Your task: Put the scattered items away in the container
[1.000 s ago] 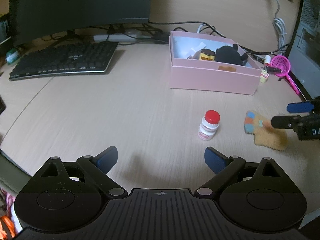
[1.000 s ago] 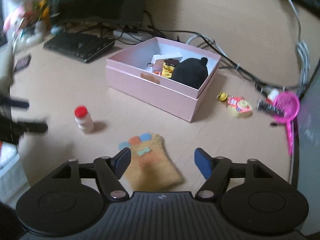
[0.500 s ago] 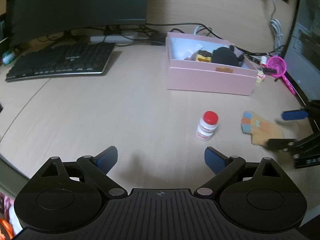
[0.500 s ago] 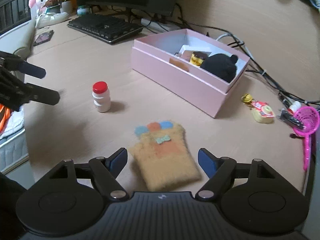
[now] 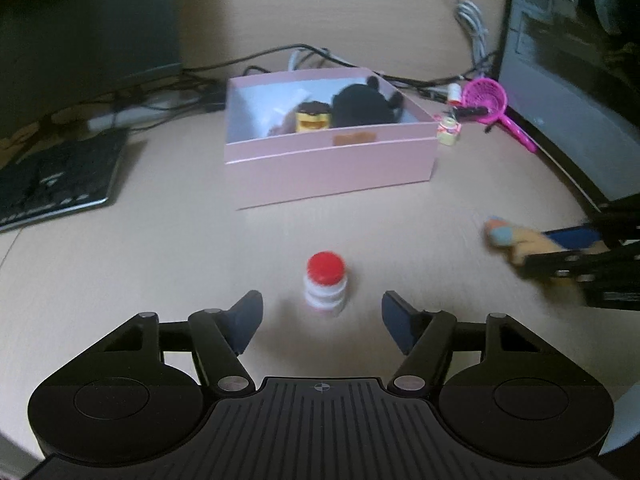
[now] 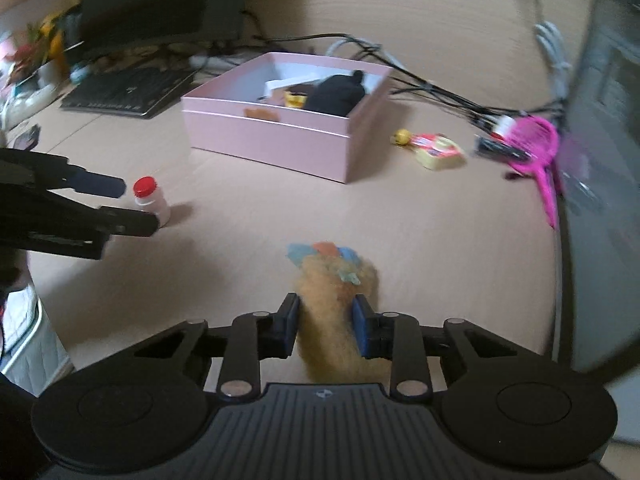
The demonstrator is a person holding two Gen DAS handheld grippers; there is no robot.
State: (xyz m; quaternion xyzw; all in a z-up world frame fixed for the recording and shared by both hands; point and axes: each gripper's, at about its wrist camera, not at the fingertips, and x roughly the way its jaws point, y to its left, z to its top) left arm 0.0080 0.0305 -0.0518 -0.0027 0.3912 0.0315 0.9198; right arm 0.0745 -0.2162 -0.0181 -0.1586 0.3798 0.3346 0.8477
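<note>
In the left wrist view a dark keyboard (image 5: 56,180) lies at the left edge on the wooden desk (image 5: 160,248). Right of it, at upper centre, stands the pink box (image 5: 332,168), holding a black plush (image 5: 364,106) and a small yellow-and-brown toy (image 5: 313,117). Below the box, at lower centre, a small white bottle with a red cap (image 5: 325,288) stands upright between the blue pads of the left gripper (image 5: 322,322); the jaws are closing, with gaps still showing on both sides of the bottle. Toward the upper right lies a pink strainer (image 5: 486,100).

In the right wrist view the left gripper reaches in from the left edge around the bottle (image 6: 150,200). The box (image 6: 280,136) sits at upper centre. At lower centre the right gripper (image 6: 325,326), its jaws closing, is clamped on the fuzzy orange glove (image 6: 334,300), whose fabric bunches between the pads. A yellow packet (image 6: 434,152) and the strainer (image 6: 534,140) lie at the right.
</note>
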